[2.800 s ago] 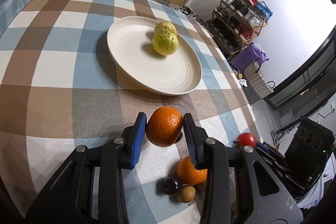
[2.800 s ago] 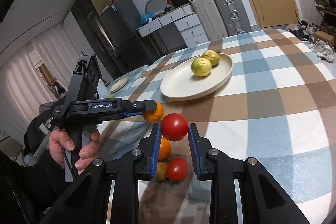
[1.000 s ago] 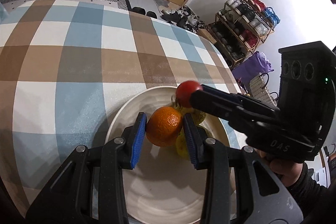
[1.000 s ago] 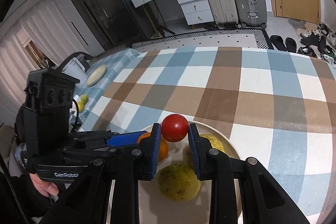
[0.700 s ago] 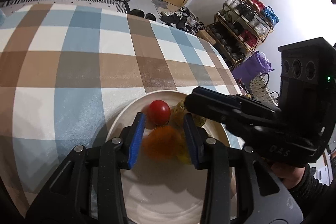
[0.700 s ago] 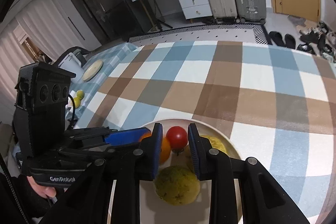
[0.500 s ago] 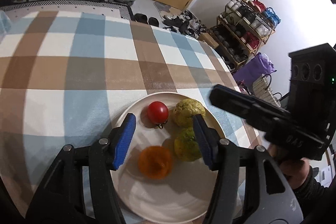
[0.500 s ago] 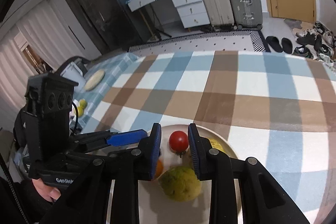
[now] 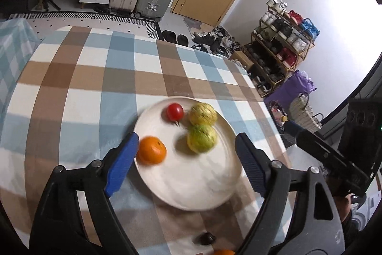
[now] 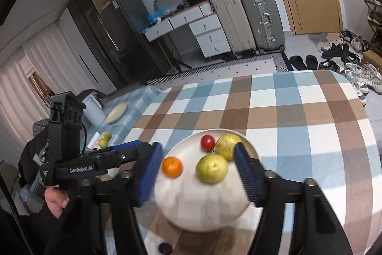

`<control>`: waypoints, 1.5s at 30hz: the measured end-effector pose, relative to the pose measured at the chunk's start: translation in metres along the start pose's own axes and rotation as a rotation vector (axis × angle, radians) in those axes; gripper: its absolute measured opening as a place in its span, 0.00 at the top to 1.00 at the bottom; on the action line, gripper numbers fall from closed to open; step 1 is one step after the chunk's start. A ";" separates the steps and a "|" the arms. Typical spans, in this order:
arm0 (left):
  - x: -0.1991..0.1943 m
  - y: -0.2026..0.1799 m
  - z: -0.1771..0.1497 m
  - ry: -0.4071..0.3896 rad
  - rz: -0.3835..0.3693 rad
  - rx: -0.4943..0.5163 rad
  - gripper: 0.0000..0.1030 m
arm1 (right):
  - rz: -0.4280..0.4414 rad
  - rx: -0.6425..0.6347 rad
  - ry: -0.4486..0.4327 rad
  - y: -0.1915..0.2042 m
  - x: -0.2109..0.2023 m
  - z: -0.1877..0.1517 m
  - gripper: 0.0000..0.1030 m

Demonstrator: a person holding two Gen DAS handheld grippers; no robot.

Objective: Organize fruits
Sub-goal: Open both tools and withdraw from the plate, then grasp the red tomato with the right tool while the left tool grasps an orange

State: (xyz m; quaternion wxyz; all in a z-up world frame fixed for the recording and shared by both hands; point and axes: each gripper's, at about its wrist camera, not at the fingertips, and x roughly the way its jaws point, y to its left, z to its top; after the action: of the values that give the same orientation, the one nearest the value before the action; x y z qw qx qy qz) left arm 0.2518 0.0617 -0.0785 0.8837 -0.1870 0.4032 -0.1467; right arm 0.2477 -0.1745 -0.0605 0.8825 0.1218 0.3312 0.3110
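- Plate (image 9: 191,185) = landmark: white, shallow, on the checked tablecloth (image 9: 78,97). It holds 4 fruits.
- Orange (image 9: 152,150): on plate, near its left rim in the left wrist view, apart from the others.
- Tomato (image 9: 175,112): on plate at the far side, stem end toward plate centre, just beside the far green-yellow fruit (image 9: 203,114).
- Near green-yellow fruit (image 9: 202,141): mid plate, touching or almost touching the far 1; can't tell which.
- Left to sort: a dark, small round fruit (image 9: 205,238) on the cloth just off the plate's near rim, plus a sliver of another orange fruit (image 9: 223,252) at the frame's bottom edge.
- Handling (judgement): dark fruit looks light, smooth and prone to roll, so pinch across its widest part with gentle squeeze. Tomato's skin looks thin and soft, bruises easily. Orange is firmer w/ grippy peel. Round fruit on a shallow plate can roll if bumped.
- Left gripper (image 9: 186,159): above plate's near side, tilted down at it, jaws opening, wide apart, nothing between the pads; orange sits below, just beside the left pad in view, not held.
- Right gripper (image 10: 198,173): above plate from the other side, angled down, jaws opening, nothing pinched; fruits show below in the gap.
- A hand (image 10: 55,200) grips the left tool's handle, left of the plate in the right wrist view.
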 end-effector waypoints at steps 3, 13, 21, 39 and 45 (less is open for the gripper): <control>-0.020 -0.008 -0.015 -0.032 0.032 0.004 0.20 | 0.026 -0.014 -0.030 0.010 -0.019 -0.014 0.30; -0.088 -0.053 -0.080 -0.139 0.135 0.083 0.01 | 0.079 0.006 -0.100 0.028 -0.064 -0.058 0.16; -0.111 -0.067 -0.119 -0.150 0.170 0.100 0.01 | 0.052 -0.003 -0.115 0.041 -0.082 -0.092 0.07; -0.113 -0.045 -0.213 -0.068 0.185 0.080 0.01 | 0.045 -0.009 -0.072 0.052 -0.098 -0.159 0.02; -0.106 -0.038 -0.232 -0.033 0.181 0.081 0.01 | 0.037 -0.008 -0.027 0.052 -0.092 -0.181 0.02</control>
State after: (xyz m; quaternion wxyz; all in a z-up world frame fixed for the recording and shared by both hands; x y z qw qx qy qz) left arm 0.0026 0.0224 -0.1318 0.9067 -0.1164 0.3976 -0.0790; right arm 0.0495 -0.1910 -0.1281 0.8815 0.1284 0.3156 0.3271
